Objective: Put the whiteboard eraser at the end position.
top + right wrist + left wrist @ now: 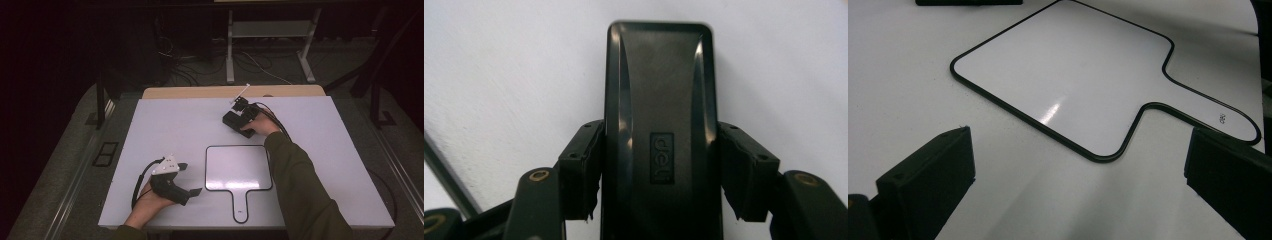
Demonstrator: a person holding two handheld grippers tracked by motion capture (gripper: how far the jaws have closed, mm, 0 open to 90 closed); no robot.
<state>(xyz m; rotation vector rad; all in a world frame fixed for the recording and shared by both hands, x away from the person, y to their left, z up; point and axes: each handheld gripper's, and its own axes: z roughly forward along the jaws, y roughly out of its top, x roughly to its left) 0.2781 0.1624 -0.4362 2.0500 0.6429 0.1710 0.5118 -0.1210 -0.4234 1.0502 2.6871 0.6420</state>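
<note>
black plastic eraser (pixel 659 130) sits clamped between the jaws of the right gripper (pixel 659 170), low over the white table (pixel 165 125) beyond the small whiteboard (pixel 239 167). left gripper (pixel 192 179) rests near the whiteboard, jaws wide apart and holding nothing.

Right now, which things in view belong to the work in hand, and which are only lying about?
Part of the work:
- black rectangular plastic eraser, clamped by the right gripper
- white paddle-shaped board with black rim, flat on the table
- left gripper, open, aimed at that board

Lying about:
- grey metal stand legs on the floor
- loose cables beside them
</note>
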